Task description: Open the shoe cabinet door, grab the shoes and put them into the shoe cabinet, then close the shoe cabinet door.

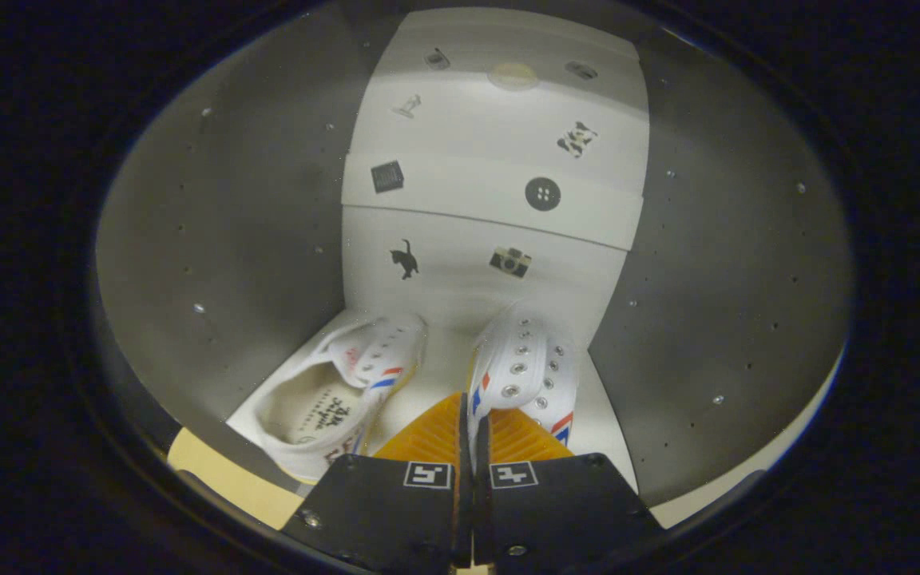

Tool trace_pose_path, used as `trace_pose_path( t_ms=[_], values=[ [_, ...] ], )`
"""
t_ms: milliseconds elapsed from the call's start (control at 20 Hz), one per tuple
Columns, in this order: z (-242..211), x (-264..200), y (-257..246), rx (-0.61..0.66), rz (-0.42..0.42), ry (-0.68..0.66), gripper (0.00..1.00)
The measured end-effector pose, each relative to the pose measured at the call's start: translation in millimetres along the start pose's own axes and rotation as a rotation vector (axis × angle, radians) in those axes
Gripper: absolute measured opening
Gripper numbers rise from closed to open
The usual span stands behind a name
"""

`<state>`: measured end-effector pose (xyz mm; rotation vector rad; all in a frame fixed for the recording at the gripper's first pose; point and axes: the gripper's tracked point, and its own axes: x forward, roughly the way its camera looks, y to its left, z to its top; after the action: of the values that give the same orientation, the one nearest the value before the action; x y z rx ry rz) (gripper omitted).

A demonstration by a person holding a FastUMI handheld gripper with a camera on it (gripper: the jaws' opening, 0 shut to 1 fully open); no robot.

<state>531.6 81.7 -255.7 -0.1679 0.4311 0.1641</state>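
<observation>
1. The gripper (472, 431) is pinching the near side wall of the right shoe (525, 375); its fingers are pressed almost together on the thin canvas.
2. That shoe sits on the cabinet floor (438, 375), toe toward the stickered back wall (468, 263), with the left shoe (332, 395) lying tilted just beside it, apart.
3. Judging by this, the step in hand is setting the second shoe down inside the cabinet.
4. Lower until the sole rests flat before letting go.
5. Spread the fingers only slightly, then draw straight back so the canvas does not snag and drag the shoe out.
6. Keep clear of the left shoe while retreating; the door is yet to close.
</observation>
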Motion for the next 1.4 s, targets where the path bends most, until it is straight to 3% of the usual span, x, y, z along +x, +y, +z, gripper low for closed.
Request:
trace_pose_path(
  t_ms=[400,600,700,1100,1400],
  values=[
    [-8,21,0,-0.002,-0.004,0.029,0.08],
    [-2,5,-4,-0.001,-0.044,0.009,0.19],
    [8,-15,-1,-0.009,-0.053,-0.032,0.44],
    [25,-138,37,-0.031,-0.020,-0.143,0.85],
    [10,-257,59,0.026,0.003,-0.198,0.88]
  ],
)
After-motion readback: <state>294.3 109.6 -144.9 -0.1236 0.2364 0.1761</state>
